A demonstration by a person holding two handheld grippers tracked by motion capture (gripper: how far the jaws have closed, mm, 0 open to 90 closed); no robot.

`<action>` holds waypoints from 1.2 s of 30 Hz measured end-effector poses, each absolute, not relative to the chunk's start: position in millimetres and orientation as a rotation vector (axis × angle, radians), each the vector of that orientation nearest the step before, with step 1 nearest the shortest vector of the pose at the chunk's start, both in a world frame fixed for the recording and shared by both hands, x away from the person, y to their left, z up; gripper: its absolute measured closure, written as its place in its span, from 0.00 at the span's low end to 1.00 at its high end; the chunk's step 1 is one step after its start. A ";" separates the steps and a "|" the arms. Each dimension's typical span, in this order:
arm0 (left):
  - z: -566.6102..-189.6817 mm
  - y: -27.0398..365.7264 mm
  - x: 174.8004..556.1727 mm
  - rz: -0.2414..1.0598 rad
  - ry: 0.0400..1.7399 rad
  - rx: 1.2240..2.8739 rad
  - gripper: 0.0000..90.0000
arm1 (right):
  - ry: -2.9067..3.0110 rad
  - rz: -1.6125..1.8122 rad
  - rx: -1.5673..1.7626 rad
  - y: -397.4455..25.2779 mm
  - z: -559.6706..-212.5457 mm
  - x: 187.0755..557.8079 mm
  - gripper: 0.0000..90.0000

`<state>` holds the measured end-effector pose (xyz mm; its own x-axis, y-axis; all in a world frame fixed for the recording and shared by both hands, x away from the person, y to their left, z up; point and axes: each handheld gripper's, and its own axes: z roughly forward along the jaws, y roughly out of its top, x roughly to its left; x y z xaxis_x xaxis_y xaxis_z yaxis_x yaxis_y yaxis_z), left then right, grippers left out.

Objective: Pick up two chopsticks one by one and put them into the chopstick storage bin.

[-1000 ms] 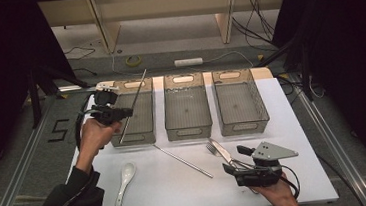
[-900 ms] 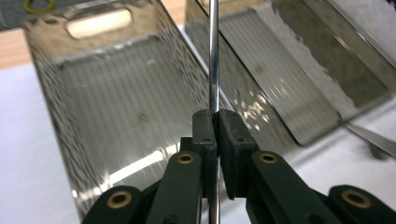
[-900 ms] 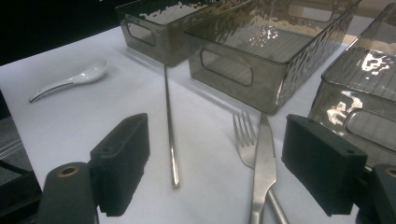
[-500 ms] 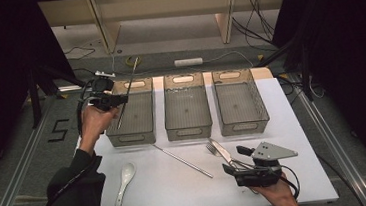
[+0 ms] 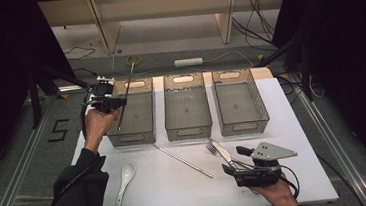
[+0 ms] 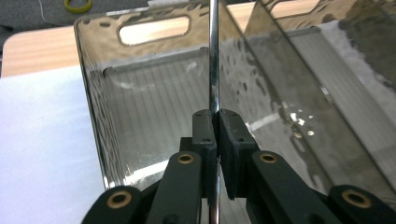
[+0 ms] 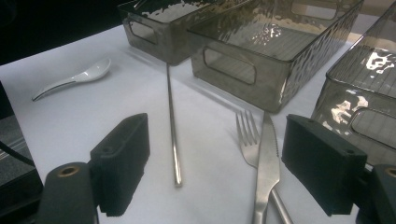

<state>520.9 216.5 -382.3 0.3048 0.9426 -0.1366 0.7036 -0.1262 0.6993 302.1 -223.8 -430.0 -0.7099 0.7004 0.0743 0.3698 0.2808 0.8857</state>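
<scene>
Up at the far left, a metal chopstick (image 5: 124,94) stands steeply over the left bin (image 5: 134,135), its low end down inside and its top leaning past the far rim. The left gripper (image 5: 116,103) has its jaws pressed together on the rod partway along (image 6: 214,100), and I'd judge the steep hold is meant to let it slide in lengthwise, since the bin is long and narrow. No other item can be made out in that bin; the middle bin (image 5: 188,131) and right bin (image 5: 243,127) look bare too, ribbed floors showing through the smoky plastic.

A second chopstick (image 5: 182,160) lies slantwise on the white table (image 5: 304,137) just near of the bins, probably next for the same bin. At the near right, the right gripper (image 5: 232,169) hovers with jaws spread wide, aimed at a knife (image 7: 266,163) and fork (image 7: 246,133) lying side by side, touching. A white spoon (image 5: 125,181) rests apart, near left.
</scene>
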 end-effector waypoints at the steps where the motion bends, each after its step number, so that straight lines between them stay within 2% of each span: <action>1: -382.3 216.5 520.9 0.449 1.463 1.896 0.94 | 2.226 1.401 0.972 -223.7 -429.9 301.9 0.27; 17: -412.3 224.0 527.5 0.426 1.555 1.915 0.93 | 2.230 1.401 0.972 -223.3 -430.3 301.9 0.27; 18: -413.2 224.0 527.8 0.428 1.564 1.916 0.90 | 2.230 1.402 0.971 -223.3 -430.2 301.8 0.27; 19: -413.7 224.4 527.8 0.427 1.561 1.913 0.84 | 2.230 1.402 0.971 -223.4 -430.2 301.8 0.27; 21: -413.9 223.4 528.0 0.423 1.561 1.915 0.65 | 2.229 1.403 0.972 -223.5 -430.2 301.9 0.27; 23: -413.2 221.3 526.7 0.409 1.554 1.930 0.55 | 2.228 1.403 0.972 -223.6 -430.3 301.9 0.27; 26: -406.8 218.7 519.2 0.396 1.534 1.906 0.45 | 2.227 1.403 0.971 -223.6 -430.3 301.9 0.27; 27: -404.3 217.8 515.9 0.384 1.527 1.898 0.45 | 2.227 1.403 0.971 -223.6 -430.3 301.9 0.27; 29: -399.6 214.9 507.5 0.364 1.499 1.884 0.35 | 2.227 1.402 0.972 -223.5 -430.3 302.0 0.27; 33: -390.4 208.5 492.3 0.321 1.430 1.891 0.28 | 2.226 1.406 0.969 -223.6 -429.7 301.8 0.27; 36: -381.7 202.9 477.4 0.303 1.358 1.867 0.27 | 2.221 1.406 0.965 -223.7 -428.8 300.7 0.27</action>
